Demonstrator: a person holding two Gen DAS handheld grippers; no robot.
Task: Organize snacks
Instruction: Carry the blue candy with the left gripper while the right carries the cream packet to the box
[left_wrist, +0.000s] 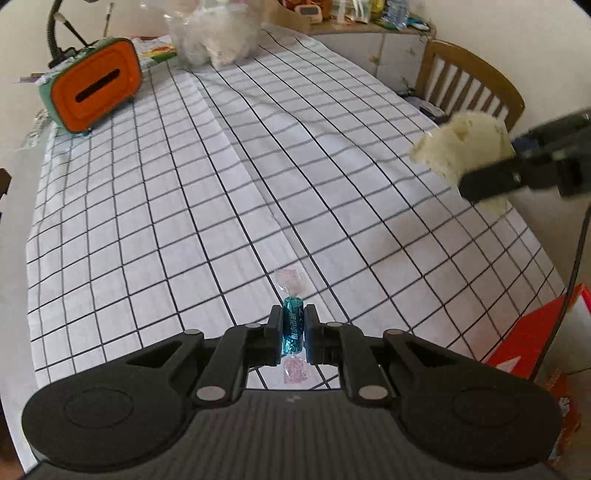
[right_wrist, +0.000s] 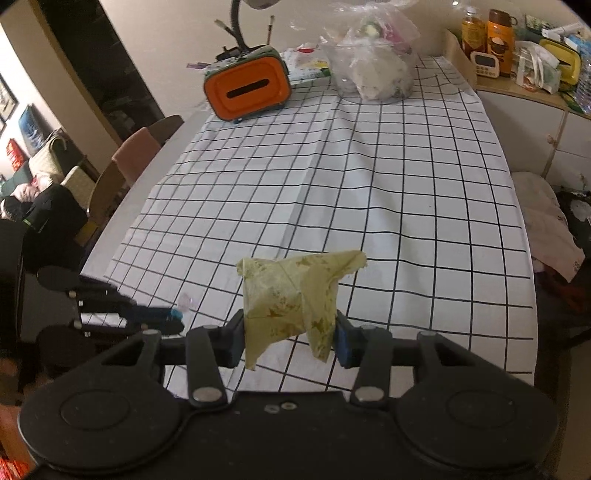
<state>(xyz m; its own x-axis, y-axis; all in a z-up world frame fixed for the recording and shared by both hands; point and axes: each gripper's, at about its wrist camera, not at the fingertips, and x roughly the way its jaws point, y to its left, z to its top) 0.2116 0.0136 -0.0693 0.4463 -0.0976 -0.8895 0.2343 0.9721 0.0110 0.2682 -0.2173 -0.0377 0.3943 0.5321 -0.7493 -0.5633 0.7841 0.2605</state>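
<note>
My left gripper (left_wrist: 293, 332) pinches a blue wrapped candy (left_wrist: 293, 328) dead centre between its jaws, the candy standing upright with one clear twisted end poking out past the fingertips toward 12 o'clock and the other hanging back toward 6, all of it held above the checked tablecloth (left_wrist: 184, 206). My right gripper (right_wrist: 290, 338) has its jaws pressed on a crumpled yellow-green packet (right_wrist: 291, 295); the packet fills the gap between the pads and its top flares out beyond the tips toward 12 and 1 o'clock, off the cloth. The left camera shows that packet and the right gripper from the side at 2 o'clock, blurred, plus a wooden chair (left_wrist: 472, 81) behind it and a red box (left_wrist: 532, 332) at 4 o'clock. The right camera shows my left gripper at 9 o'clock with the candy only as a small blue tip, and chairs along the table's left edge. Both views share the orange tissue box (right_wrist: 247, 90) and a clear plastic bag (right_wrist: 376, 62) at the far end, around 11 to 12 o'clock.
</note>
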